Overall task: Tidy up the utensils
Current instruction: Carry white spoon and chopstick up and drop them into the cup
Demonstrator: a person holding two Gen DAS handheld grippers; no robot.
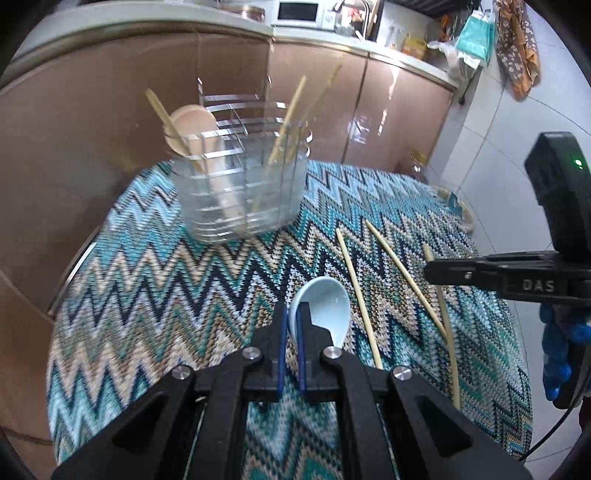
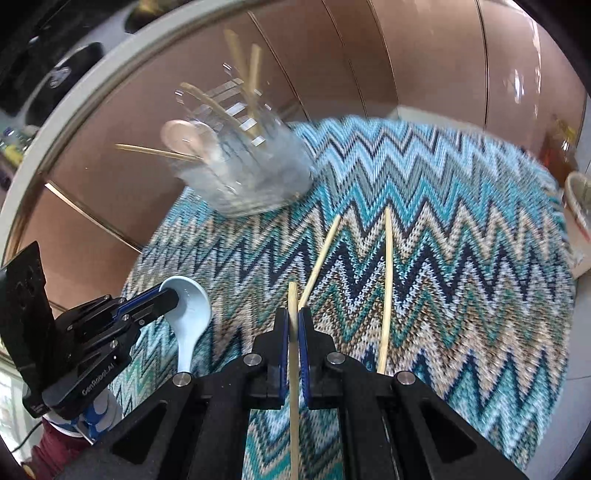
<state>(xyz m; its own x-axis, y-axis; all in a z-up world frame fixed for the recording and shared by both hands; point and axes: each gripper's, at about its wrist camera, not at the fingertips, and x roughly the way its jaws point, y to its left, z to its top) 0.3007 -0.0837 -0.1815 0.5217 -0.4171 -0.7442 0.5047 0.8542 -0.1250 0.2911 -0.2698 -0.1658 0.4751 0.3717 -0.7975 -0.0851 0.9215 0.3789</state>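
Note:
My left gripper (image 1: pixel 291 314) is shut on the rim of a light blue ceramic spoon (image 1: pixel 327 308); it also shows in the right wrist view (image 2: pixel 190 317). My right gripper (image 2: pixel 293 319) is shut on a bamboo chopstick (image 2: pixel 293 373), which shows at the right in the left wrist view (image 1: pixel 445 325). Two more chopsticks (image 2: pixel 321 258) (image 2: pixel 386 288) lie on the zigzag cloth (image 2: pixel 443 258). A clear utensil holder (image 1: pixel 240 192) stands at the table's far side with a beige spoon (image 1: pixel 192 125) and several chopsticks in it.
The round table's edge lies just behind the holder, with brown cabinet doors (image 1: pixel 110 110) beyond. A bottle (image 2: pixel 561 147) and a pale basket (image 2: pixel 580 218) stand on the floor at the right. A counter with a microwave (image 1: pixel 297 13) is at the back.

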